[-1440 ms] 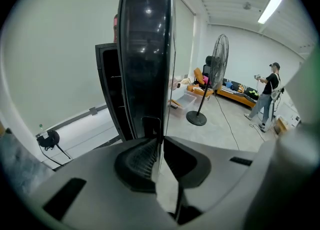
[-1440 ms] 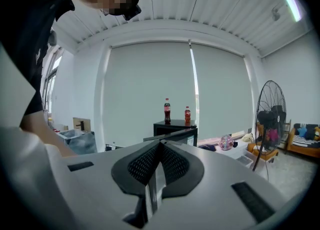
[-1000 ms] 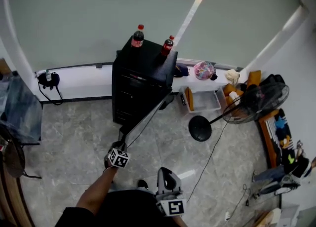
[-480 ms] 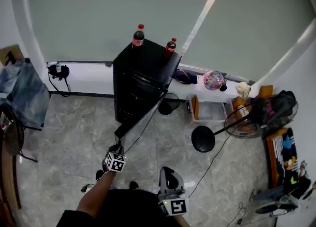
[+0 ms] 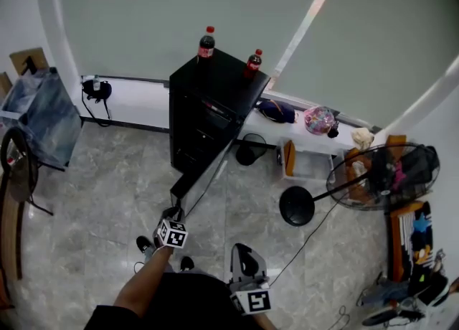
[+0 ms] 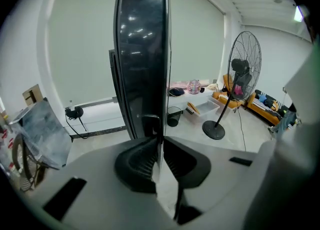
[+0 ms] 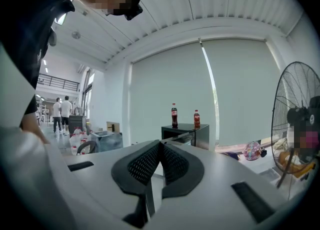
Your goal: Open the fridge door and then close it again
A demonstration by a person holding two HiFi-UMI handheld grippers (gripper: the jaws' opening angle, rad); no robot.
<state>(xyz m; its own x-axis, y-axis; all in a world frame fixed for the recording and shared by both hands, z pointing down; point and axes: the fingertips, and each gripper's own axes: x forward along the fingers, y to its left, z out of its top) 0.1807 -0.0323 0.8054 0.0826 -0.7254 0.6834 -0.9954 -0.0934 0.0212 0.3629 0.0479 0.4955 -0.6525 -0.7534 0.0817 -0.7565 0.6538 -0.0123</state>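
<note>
A small black fridge [image 5: 208, 99] stands against the wall with two cola bottles [image 5: 206, 41] on top. Its door [image 5: 208, 174] hangs open and swings out toward me. My left gripper [image 5: 174, 215] is shut on the door's free edge. In the left gripper view that dark door edge [image 6: 145, 49] rises straight out from between the pads of the left gripper [image 6: 160, 141]. My right gripper [image 5: 242, 251] hangs close to my body, shut and empty. In the right gripper view the right gripper [image 7: 160, 144] points level toward the fridge [image 7: 187, 134].
A standing fan [image 5: 373, 178] with a round base [image 5: 297, 206] and a trailing cable is at the right. A white box [image 5: 305, 163] and a black bin [image 5: 251, 151] sit beside the fridge. A chair [image 5: 18, 178] and a cart [image 5: 39, 117] stand at the left. Two people [image 7: 62, 111] stand far off.
My left gripper has moved with the door's edge still in its jaws, and the door now lies at a flatter angle to the fridge front. The right gripper has shifted with my body.
</note>
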